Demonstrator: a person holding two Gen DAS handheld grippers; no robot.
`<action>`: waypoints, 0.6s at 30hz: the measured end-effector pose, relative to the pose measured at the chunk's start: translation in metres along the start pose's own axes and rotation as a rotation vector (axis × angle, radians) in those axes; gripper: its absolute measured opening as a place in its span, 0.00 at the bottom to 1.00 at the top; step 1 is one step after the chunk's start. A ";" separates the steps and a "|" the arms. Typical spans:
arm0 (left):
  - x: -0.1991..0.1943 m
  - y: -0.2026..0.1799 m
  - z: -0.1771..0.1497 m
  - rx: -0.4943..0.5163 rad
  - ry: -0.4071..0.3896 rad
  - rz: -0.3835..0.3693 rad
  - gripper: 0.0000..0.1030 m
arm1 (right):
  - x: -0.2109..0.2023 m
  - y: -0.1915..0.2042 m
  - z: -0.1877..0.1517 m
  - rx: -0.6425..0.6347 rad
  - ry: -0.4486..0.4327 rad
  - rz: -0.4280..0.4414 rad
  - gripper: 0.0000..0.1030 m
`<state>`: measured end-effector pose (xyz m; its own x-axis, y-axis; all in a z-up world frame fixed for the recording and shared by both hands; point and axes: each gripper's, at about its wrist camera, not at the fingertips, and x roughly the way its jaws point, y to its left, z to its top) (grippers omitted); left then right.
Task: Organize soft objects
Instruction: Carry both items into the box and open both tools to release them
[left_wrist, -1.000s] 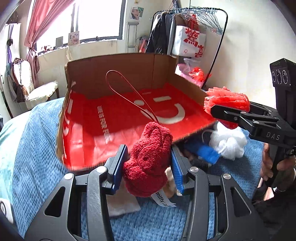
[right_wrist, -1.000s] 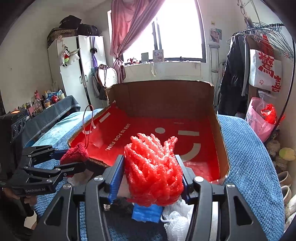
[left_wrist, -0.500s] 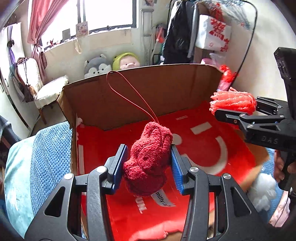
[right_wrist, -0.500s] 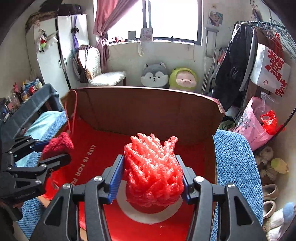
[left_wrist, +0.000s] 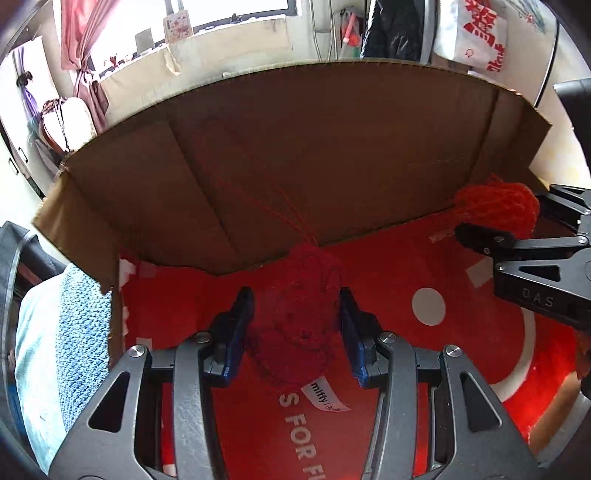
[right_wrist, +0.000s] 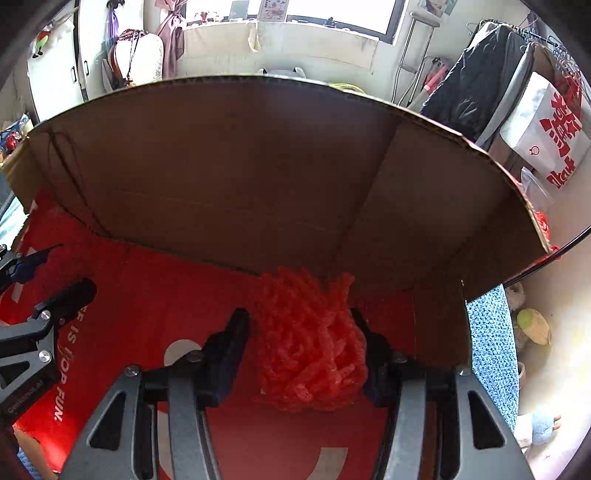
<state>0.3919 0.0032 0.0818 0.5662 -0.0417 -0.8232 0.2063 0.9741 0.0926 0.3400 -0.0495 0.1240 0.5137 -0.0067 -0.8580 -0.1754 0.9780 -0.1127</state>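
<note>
My left gripper (left_wrist: 295, 328) is shut on a dark red plush toy (left_wrist: 295, 314) with a white "miffy" tag and a thin red loop, held over the red floor of a cardboard box (left_wrist: 295, 147). My right gripper (right_wrist: 299, 347) is shut on a bright red mesh pouf (right_wrist: 310, 343), held low inside the same box (right_wrist: 221, 166) near its back right corner. The right gripper with the pouf (left_wrist: 495, 210) also shows at the right of the left wrist view. The left gripper's fingertips (right_wrist: 66, 295) show at the left edge of the right wrist view.
The box has tall brown walls and a red printed liner (left_wrist: 424, 266). It sits on a blue knitted blanket (left_wrist: 74, 332), (right_wrist: 491, 350). A clothes rack with a white and red bag (right_wrist: 546, 136) stands at the right, beyond the box.
Both grippers have moved forward and down into the box, each still holding its object. The back wall is now much closer.
</note>
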 end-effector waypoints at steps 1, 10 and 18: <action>0.003 0.001 0.001 0.000 0.005 0.007 0.42 | 0.003 0.000 0.001 -0.001 0.008 -0.002 0.55; 0.017 0.004 0.009 -0.017 0.044 0.030 0.42 | 0.018 -0.007 0.003 0.014 0.056 -0.028 0.56; 0.024 0.005 0.011 -0.021 0.067 0.036 0.42 | 0.026 -0.010 0.007 0.002 0.069 -0.028 0.56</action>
<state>0.4151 0.0046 0.0688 0.5185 0.0079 -0.8550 0.1698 0.9791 0.1120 0.3614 -0.0582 0.1064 0.4597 -0.0487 -0.8867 -0.1598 0.9777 -0.1365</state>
